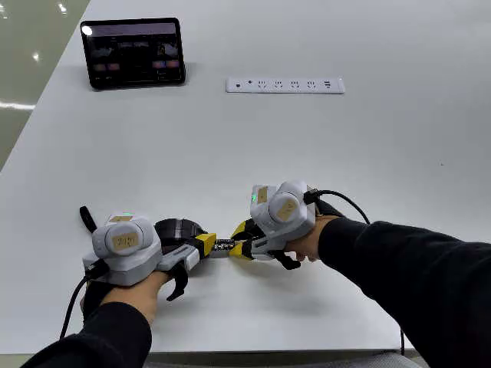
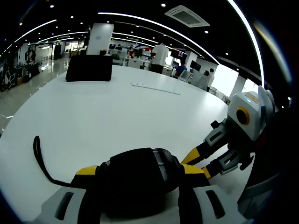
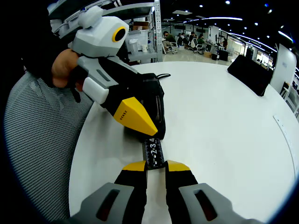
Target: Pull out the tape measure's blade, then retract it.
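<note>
The left gripper point(image 2: 140, 171) grips the tape measure's case point(image 2: 135, 189), the right gripper point(image 3: 154, 167) pinches the barely drawn blade point(image 3: 153, 151), whose length runs straight between them.

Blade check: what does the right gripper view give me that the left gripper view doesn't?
Right gripper view: the blade, marks 2 to 4 readable, pinched in the right gripper just outside the case. Left gripper view: the case's broad back, which hides the blade, and the right gripper's white housing from outside. Both: the case clamped in the left gripper, the white table, the tablet.
</note>
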Available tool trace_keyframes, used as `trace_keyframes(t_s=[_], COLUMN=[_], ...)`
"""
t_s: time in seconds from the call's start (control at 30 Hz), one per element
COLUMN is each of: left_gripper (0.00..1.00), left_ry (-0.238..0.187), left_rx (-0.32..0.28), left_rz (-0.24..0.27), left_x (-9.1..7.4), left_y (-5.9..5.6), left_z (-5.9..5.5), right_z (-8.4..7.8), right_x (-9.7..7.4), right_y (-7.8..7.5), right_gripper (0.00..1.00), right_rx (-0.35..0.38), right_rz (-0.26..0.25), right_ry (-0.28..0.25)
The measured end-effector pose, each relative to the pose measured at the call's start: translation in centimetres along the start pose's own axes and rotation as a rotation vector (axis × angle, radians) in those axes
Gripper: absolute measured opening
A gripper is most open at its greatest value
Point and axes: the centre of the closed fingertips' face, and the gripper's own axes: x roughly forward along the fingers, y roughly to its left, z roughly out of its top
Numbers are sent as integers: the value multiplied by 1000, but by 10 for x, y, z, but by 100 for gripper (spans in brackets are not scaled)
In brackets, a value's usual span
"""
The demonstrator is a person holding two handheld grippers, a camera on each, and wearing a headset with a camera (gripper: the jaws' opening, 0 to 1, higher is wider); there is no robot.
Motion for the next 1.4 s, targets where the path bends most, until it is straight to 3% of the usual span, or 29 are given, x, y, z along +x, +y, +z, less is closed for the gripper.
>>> trace_keyframes(t_s=[1.4], left_gripper=[62], left_ry=[2], left_rx=[-14], left_rz=[-3], left_x=[0], left_y=[-1], left_z=[0], right_z=[19], right_x=[21], right_y=[3], right_gripper=[10], right_rx=[-54], right_rz=[21], right_ry=[-7])
